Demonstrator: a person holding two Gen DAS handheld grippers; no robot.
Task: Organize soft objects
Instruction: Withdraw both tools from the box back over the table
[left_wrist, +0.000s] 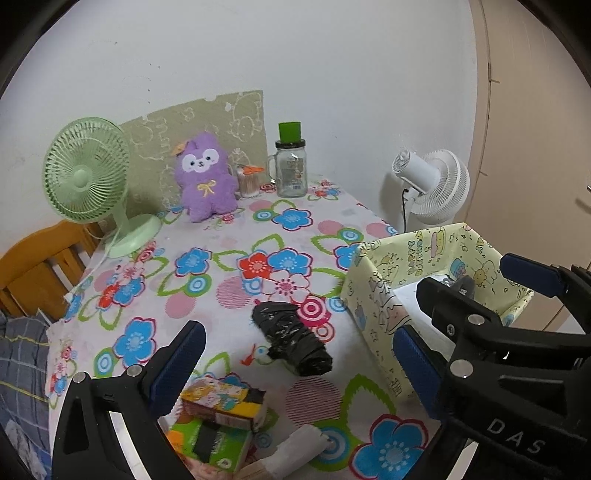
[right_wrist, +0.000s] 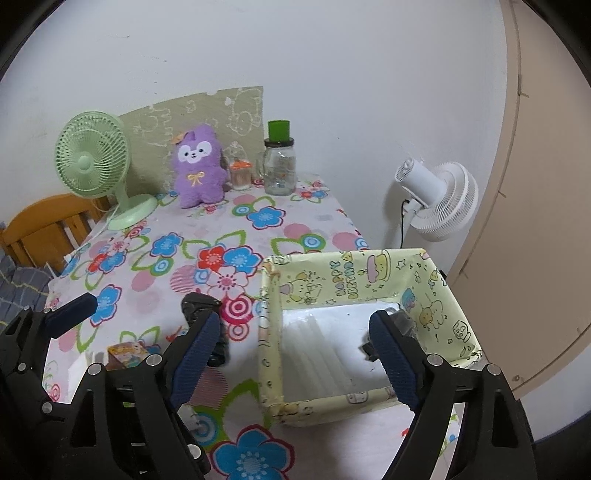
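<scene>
Near the front of the floral surface (left_wrist: 229, 236), left of the yellow box (right_wrist: 273, 332), the black wrapped bundle (left_wrist: 291, 338) lies untouched, judged light and squashy with slippery film, best pinched mid-body, both left claw (left_wrist: 299, 363) and right claw (right_wrist: 295, 350) spread apart, empty.

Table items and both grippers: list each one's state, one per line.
left gripper: open, empty
right gripper: open, empty
yellow box: open-topped, upright
purple plush: sitting upright
glass jar: lidded, upright
black wrapped bundle: lying flat
green fan: upright
</scene>
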